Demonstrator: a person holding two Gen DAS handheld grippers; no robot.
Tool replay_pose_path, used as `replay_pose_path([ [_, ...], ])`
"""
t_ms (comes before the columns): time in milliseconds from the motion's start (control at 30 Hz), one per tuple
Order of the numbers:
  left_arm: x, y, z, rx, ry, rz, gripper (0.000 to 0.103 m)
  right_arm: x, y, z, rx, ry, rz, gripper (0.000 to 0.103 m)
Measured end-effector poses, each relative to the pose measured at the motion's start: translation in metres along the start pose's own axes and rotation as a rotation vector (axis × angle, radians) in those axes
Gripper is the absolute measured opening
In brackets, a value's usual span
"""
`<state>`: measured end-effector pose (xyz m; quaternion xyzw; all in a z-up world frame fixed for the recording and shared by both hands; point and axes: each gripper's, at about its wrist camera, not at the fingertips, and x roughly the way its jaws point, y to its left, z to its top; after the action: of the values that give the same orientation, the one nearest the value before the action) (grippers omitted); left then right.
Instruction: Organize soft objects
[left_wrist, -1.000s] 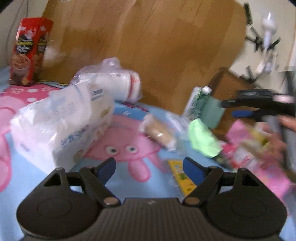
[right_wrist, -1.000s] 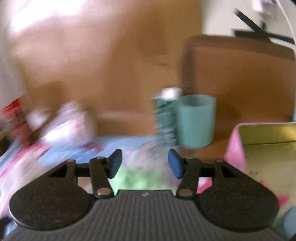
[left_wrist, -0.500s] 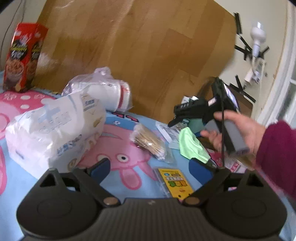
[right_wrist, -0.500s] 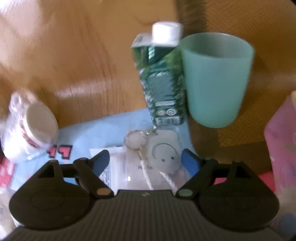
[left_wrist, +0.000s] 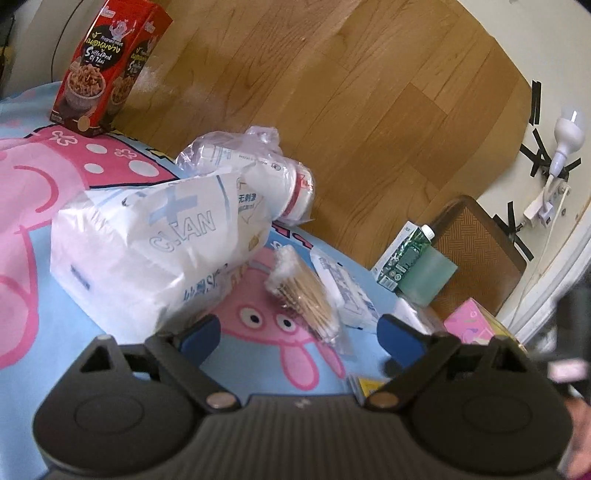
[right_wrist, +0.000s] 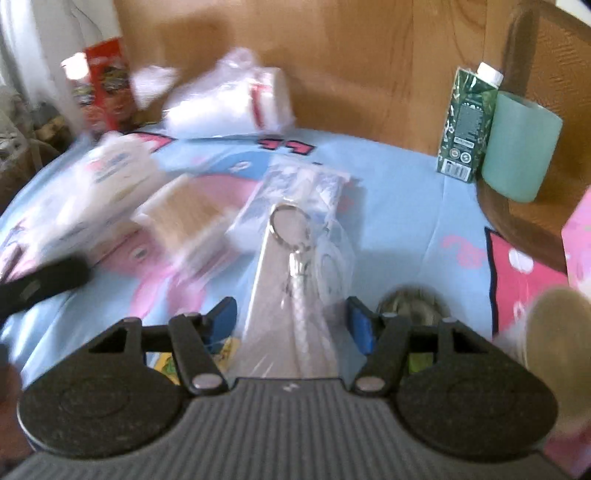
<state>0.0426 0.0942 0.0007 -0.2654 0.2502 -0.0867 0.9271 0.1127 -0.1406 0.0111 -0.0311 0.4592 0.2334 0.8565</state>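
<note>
Keyring packet (right_wrist: 295, 266) between spread right tongs (right_wrist: 291, 325), ungripped | left tongs (left_wrist: 297, 336) spread, cotton-swab bag (left_wrist: 303, 291) just ahead

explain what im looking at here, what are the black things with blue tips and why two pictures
They are two hand-held grippers, each carrying a camera that looks along its fingers, so you get one picture per hand. The left gripper is open and holds nothing. The right gripper is open around a clear packet with a keyring, not squeezing it. On the cartoon bedsheet lie a tissue pack, a bag of cotton swabs and a bag of paper cups. A green carton and a green cup stand behind.
</note>
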Motion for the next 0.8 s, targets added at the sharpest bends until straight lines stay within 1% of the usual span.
replay_pose_path([
  [67,-0.001,-0.001,0.000,0.005,-0.002,0.001,0.095,-0.030,-0.006,-0.013,0.051,-0.113,0.019,0.068],
  [133,-0.001,-0.004,0.000,0.016,0.004,-0.012,0.095,-0.056,-0.010,-0.032,0.069,-0.181,0.033,0.070],
  [167,0.000,-0.006,0.000,0.026,0.011,-0.018,0.095,-0.061,-0.011,-0.038,0.073,-0.197,0.023,0.072],
  [233,0.002,-0.010,-0.001,0.055,0.020,-0.022,0.095,-0.065,-0.012,-0.053,0.073,-0.205,-0.010,0.073],
  [267,0.002,-0.013,-0.002,0.069,0.022,-0.024,0.095,-0.063,-0.006,-0.055,0.073,-0.207,-0.030,0.073],
  [300,0.002,-0.015,-0.003,0.079,0.025,-0.028,0.095,-0.064,-0.006,-0.061,0.070,-0.214,-0.036,0.073],
  [467,-0.002,-0.025,-0.010,0.118,0.070,-0.041,0.095,-0.069,-0.007,-0.081,0.091,-0.238,-0.004,0.073],
  [500,-0.005,-0.027,-0.013,0.115,0.082,-0.050,0.095,-0.066,-0.006,-0.083,0.077,-0.237,-0.009,0.073],
  [567,-0.008,-0.033,-0.017,0.100,0.117,-0.080,0.095,-0.062,0.001,-0.088,0.024,-0.223,-0.034,0.078],
  [600,-0.009,-0.037,-0.019,0.099,0.130,-0.089,0.095,-0.057,0.001,-0.089,0.008,-0.212,-0.037,0.077],
  [633,-0.011,-0.042,-0.021,0.102,0.140,-0.097,0.094,-0.051,0.000,-0.089,0.009,-0.198,-0.033,0.074],
  [667,-0.012,-0.047,-0.022,0.106,0.150,-0.106,0.093,-0.049,0.001,-0.091,0.009,-0.213,-0.039,0.054],
  [700,-0.013,-0.052,-0.023,0.112,0.164,-0.112,0.090,-0.050,0.005,-0.092,-0.013,-0.217,-0.053,0.047],
  [733,-0.014,-0.057,-0.025,0.121,0.185,-0.117,0.086,-0.053,0.009,-0.093,-0.027,-0.215,-0.049,0.025],
  [767,-0.015,-0.063,-0.027,0.134,0.212,-0.127,0.084,-0.058,0.009,-0.095,-0.015,-0.207,-0.016,0.016],
  [800,-0.016,-0.068,-0.029,0.145,0.236,-0.141,0.082,-0.062,0.007,-0.098,-0.003,-0.204,-0.003,0.015],
])
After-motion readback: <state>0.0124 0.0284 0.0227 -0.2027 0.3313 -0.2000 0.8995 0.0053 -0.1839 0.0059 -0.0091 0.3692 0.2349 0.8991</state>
